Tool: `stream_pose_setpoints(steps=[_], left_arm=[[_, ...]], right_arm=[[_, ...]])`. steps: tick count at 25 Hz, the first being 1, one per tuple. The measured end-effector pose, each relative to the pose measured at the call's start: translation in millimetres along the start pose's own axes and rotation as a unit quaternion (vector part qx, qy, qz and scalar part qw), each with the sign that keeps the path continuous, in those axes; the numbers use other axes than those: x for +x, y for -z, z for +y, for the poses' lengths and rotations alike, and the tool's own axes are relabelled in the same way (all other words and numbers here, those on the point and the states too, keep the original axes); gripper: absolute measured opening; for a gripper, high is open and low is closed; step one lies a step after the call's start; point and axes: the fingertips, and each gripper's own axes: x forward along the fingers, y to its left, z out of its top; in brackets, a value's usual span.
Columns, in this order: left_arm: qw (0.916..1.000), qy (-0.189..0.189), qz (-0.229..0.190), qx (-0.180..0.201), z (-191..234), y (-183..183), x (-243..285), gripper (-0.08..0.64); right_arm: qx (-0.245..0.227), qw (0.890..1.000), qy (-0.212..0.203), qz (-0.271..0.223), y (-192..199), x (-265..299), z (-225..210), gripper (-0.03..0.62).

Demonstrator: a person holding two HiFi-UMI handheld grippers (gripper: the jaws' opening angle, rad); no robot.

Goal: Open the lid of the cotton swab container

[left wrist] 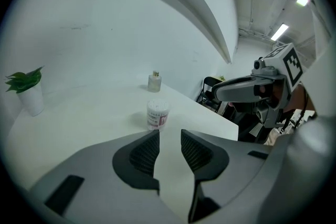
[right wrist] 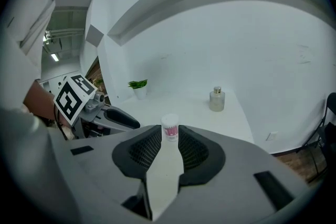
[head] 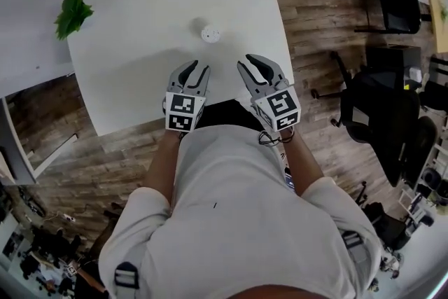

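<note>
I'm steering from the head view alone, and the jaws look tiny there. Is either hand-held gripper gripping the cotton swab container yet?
Observer: No. The left hand-held gripper has its jaws apart, with only bare table between them.
Operator: And the right one?
Observer: The right hand-held gripper is open too. The cotton swab container shows through its gap, standing farther off, untouched.
Operator: Lid?
Observer: The white lid is in place, above a pink label.
</note>
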Motion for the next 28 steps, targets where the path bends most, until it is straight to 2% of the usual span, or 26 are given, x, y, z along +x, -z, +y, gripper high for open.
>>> stream_pose_setpoints(steps=[6,12,17,28], left_arm=[[0.9998,0.013,0.008,0.016,3,2,24,0.141],[0.9997,0.011,0.014,0.015,17,2,48,0.154],[0.9993,0.012,0.017,0.03,25,2,69,0.209],[0.9934,0.029,0.023,0.109,27,-7,97,0.299]], right_arm=[[0.003,1.0,0.01,0.016,5,3,-4,0.084],[0.008,0.999,0.027,0.028,7,3,-14,0.084],[0.015,0.999,0.035,0.034,9,4,-19,0.084],[0.021,0.998,0.042,0.047,-1,2,-26,0.084]])
